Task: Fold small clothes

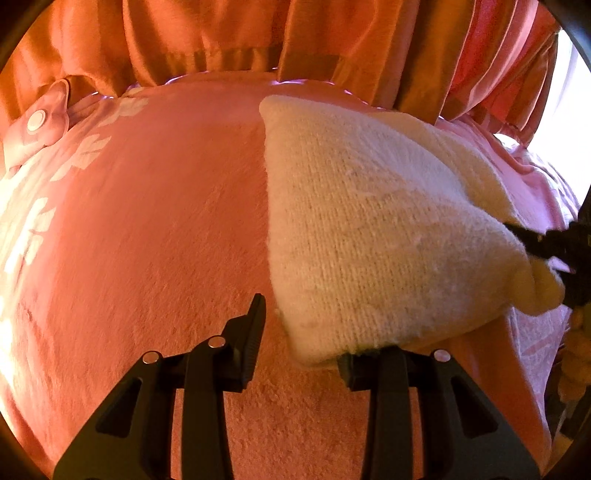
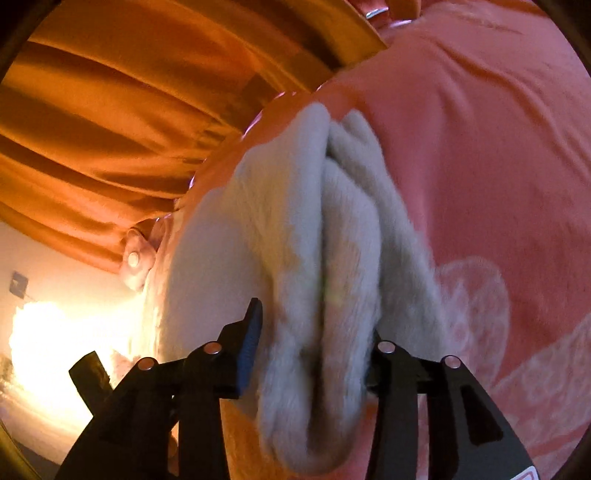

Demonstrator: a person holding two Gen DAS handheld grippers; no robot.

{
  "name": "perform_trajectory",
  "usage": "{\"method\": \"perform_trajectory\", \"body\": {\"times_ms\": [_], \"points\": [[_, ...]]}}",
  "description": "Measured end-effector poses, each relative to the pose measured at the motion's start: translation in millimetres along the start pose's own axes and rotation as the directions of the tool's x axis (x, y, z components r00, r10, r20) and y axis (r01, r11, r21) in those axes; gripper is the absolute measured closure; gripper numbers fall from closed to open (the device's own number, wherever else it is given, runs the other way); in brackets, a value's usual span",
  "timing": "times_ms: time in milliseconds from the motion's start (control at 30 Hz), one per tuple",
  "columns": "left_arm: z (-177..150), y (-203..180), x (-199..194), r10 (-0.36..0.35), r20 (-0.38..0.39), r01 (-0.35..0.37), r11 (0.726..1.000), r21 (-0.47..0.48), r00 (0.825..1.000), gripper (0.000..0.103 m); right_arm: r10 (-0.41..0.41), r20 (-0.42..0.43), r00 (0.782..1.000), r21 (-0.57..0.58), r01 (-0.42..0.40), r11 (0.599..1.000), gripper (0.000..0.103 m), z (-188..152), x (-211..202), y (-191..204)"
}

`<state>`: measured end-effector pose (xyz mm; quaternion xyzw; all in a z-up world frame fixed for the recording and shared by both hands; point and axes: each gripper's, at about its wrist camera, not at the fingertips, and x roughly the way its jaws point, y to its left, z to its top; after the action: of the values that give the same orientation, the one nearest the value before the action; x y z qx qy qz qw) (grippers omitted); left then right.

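Knit lifted off the bed at its right end

We've got the cream knit (image 1: 369, 229) lying folded on the pink blanket (image 1: 147, 240). Our left gripper (image 1: 303, 332) is spread wide, its right finger (image 1: 369, 363) tucked under the knit's near edge. Our right gripper (image 2: 314, 332) has bunched folds between its fingers, though we can't tell if they're pinched tight. Orange curtains (image 1: 207, 33) hang behind.

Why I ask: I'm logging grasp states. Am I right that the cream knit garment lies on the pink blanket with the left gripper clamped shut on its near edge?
Not quite. The cream knit garment does lie on the pink blanket, but the left gripper is open; the left wrist view shows its jaws spread wide, one under the garment's near edge.
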<state>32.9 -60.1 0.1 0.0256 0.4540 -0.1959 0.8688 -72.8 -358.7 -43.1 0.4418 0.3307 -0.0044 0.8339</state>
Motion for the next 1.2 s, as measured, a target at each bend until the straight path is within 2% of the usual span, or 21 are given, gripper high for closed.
{"method": "perform_trajectory", "body": {"times_ms": [67, 133, 167, 333, 400, 433, 467, 500, 567, 600, 700, 767, 800, 867, 933, 1000, 1033, 1067, 1100, 1133, 1200], "points": [[0, 1, 0, -0.002, -0.002, 0.002, 1.0, -0.008, 1.0, 0.07, -0.022, -0.011, 1.0, -0.028, 0.021, 0.999, 0.062, -7, 5, 6], [-1, 1, 0, -0.004, -0.005, 0.004, 1.0, -0.011, 1.0, 0.07, -0.067, -0.009, 0.998, -0.072, 0.066, 0.995, 0.082, -6, 11, 15], [0, 2, -1, -0.01, -0.009, 0.01, 1.0, -0.015, 1.0, 0.07, -0.095, 0.006, 0.995, -0.103, 0.095, 0.99, 0.082, -5, 10, 21], [-3, 2, -2, -0.025, -0.01, 0.025, 1.0, -0.011, 1.0, 0.069, -0.028, 0.165, 0.986, -0.162, 0.055, 0.985, 0.085, 2, -35, 44], [-3, -1, 0, -0.026, -0.009, 0.025, 1.0, -0.006, 1.0, 0.069, -0.115, 0.133, 0.984, -0.169, 0.137, 0.976, 0.085, 3, -20, 31], [-3, -3, 1, -0.027, -0.011, 0.027, 1.0, -0.001, 1.0, 0.068, -0.194, 0.101, 0.976, -0.181, 0.21, 0.961, 0.084, 1, -5, 23], [-4, -4, 1, -0.026, -0.013, 0.026, 1.0, 0.001, 1.0, 0.068, -0.236, 0.049, 0.971, -0.185, 0.241, 0.953, 0.084, -3, 15, 9], [-4, -5, 0, -0.022, -0.011, 0.022, 1.0, 0.004, 1.0, 0.068, -0.194, 0.043, 0.98, -0.167, 0.199, 0.966, 0.084, -2, 16, 5], [-5, -1, -8, -0.05, -0.016, 0.05, 0.999, 0.0, 0.999, 0.069, -0.163, 0.04, 0.986, -0.133, 0.167, 0.977, 0.079, 4, 3, 8], [-5, 2, -13, -0.077, -0.016, 0.077, 0.997, -0.012, 0.997, 0.068, -0.148, 0.05, 0.988, -0.117, 0.152, 0.981, 0.073, 6, -4, 10], [-3, 12, -35, -0.181, -0.003, 0.18, 0.982, -0.054, 0.984, 0.06, -0.13, 0.069, 0.989, -0.107, 0.137, 0.985, 0.064, 6, -22, 16], [3, 16, -46, -0.216, 0.02, 0.217, 0.973, -0.073, 0.976, 0.047, -0.153, 0.113, 0.982, -0.12, 0.167, 0.979, 0.053, 9, -34, 22], [8, 18, -50, -0.231, 0.039, 0.233, 0.969, -0.085, 0.972, 0.042, -0.161, 0.13, 0.978, -0.126, 0.177, 0.976, 0.052, 12, -36, 25], [16, 18, -57, -0.237, 0.09, 0.245, 0.964, -0.101, 0.967, 0.039, -0.156, 0.145, 0.977, -0.146, 0.177, 0.973, 0.052, 23, -34, 30], [24, 16, -59, -0.232, 0.113, 0.243, 0.965, -0.097, 0.966, 0.038, -0.168, 0.144, 0.975, -0.174, 0.192, 0.966, 0.037, 36, -24, 34], [31, 10, -55, -0.216, 0.111, 0.227, 0.97, -0.091, 0.97, 0.036, -0.197, 0.11, 0.974, -0.213, 0.216, 0.953, 0.035, 52, 1, 38], [34, 6, -53, -0.2, 0.108, 0.209, 0.974, -0.084, 0.974, 0.036, -0.224, 0.09, 0.97, -0.22, 0.239, 0.946, 0.042, 58, 14, 33], [36, 2, -48, -0.17, 0.102, 0.177, 0.982, -0.069, 0.98, 0.036, -0.244, 0.076, 0.967, -0.227, 0.255, 0.94, 0.057, 61, 23, 32], [38, -3, -43, -0.144, 0.095, 0.149, 0.987, -0.052, 0.985, 0.036, -0.25, 0.053, 0.967, -0.255, 0.255, 0.933, 0.082, 67, 34, 34], [38, -4, -41, -0.132, 0.09, 0.136, 0.99, -0.04, 0.987, 0.036, -0.245, 0.045, 0.968, -0.276, 0.248, 0.929, 0.084, 71, 38, 39], [38, -10, -33, -0.107, 0.076, 0.108, 0.994, -0.01, 0.991, 0.036, -0.19, 0.12, 0.974, -0.318, 0.219, 0.922, 0.088, 79, 19, 61]]}}
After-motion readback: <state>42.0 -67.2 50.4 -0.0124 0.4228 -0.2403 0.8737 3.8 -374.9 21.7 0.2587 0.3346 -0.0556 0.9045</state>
